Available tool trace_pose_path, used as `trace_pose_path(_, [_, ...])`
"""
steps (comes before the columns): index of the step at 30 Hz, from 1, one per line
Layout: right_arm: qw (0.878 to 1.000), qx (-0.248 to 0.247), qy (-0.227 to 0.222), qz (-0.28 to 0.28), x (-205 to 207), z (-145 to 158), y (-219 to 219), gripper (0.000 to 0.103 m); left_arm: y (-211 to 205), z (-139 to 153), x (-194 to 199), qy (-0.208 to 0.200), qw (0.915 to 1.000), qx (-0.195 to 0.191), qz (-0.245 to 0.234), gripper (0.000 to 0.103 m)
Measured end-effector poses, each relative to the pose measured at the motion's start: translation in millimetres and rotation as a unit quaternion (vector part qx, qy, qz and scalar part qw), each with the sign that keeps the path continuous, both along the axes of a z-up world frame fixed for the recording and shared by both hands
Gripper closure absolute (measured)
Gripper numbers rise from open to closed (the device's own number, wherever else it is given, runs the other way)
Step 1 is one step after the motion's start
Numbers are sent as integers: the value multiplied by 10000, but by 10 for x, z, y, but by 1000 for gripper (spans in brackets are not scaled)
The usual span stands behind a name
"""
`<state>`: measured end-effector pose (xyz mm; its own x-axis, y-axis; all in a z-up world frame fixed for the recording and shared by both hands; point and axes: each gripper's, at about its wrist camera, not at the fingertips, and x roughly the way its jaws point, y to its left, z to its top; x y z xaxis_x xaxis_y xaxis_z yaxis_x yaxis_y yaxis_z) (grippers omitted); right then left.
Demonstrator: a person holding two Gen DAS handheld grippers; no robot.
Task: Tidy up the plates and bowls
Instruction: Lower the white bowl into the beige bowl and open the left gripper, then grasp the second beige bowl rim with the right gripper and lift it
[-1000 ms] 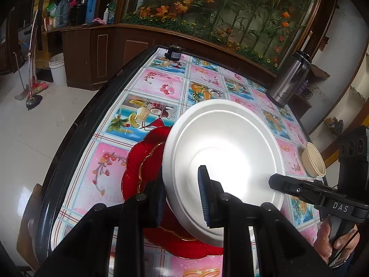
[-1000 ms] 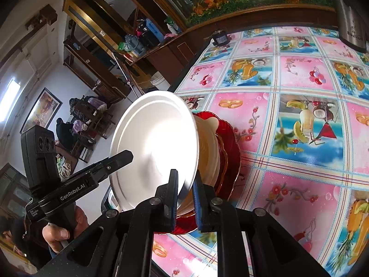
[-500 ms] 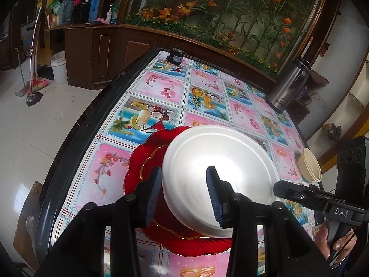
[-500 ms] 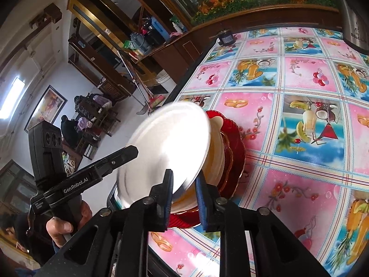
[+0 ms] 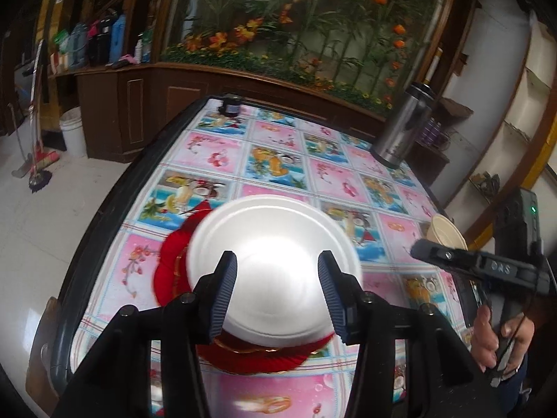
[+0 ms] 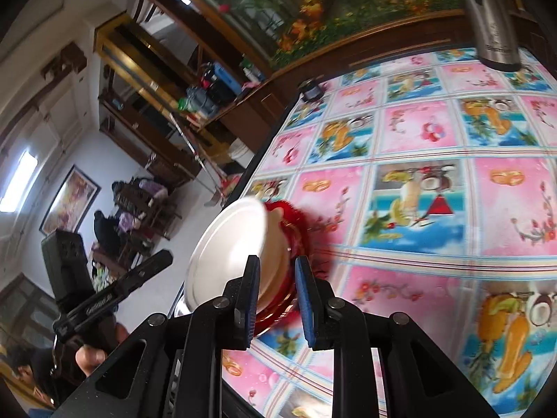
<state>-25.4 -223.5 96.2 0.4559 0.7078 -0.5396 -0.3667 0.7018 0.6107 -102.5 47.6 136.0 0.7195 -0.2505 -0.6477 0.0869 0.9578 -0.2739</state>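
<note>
**White plate rests on the stack, both grippers clear of it**

A white plate [image 5: 275, 264] sits on top of a small stack near the left edge of the table [image 5: 104, 216], which is covered by a cloth of pink and blue fruit and flower squares. Under the white plate the right wrist view shows a cream plate [image 6: 275, 261], and beneath that a red plate with a gold-trimmed, scalloped rim [image 5: 174, 271] that spreads out wider than the two above it.

The left gripper [image 5: 276, 292] hangs above the near side of the white plate. Its jaws are opening, and the blue ribbed pads [image 5: 222, 292] stand well apart with only the plate's bright surface seen between them; they do not press on the rim.

The right gripper [image 6: 275, 296] comes in from the stack's right side. Its jaws stand a narrow way apart, and the plate edges show in the gap behind them, but the pads do not clamp anything. In the left wrist view the same gripper [image 5: 423, 248] appears at the right, held by a hand [image 5: 494, 334].

A tan paper cup [image 5: 445, 237] lies near the right edge of the table, well apart from the stack. A steel flask [image 5: 400, 132] stands at the far right corner, and a small dark jar [image 5: 229, 106] at the far edge.
</note>
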Motion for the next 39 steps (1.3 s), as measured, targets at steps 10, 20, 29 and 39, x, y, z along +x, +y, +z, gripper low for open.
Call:
trace_pose_path(10, [9941,118,76,-1076,98,-126,-949,76,-1108,-264,-65,258,9881,512,-1429,38])
trace_pose_path(20, [9615,-1180,416,-2447,557,-305,-2057,43,-1601,-598,-46,693,9749,723,-1987,38])
trace_pose_path(29, [9912,-603,774,-887,360,-513,-1438,43,-1481,-596,19,755,9780,698,-1816,38])
trace_pose_path(39, [9850,-413,-345,-1637,-640,-65,-1628,46,-1502,-592,135,808,9798,417,-1779,38])
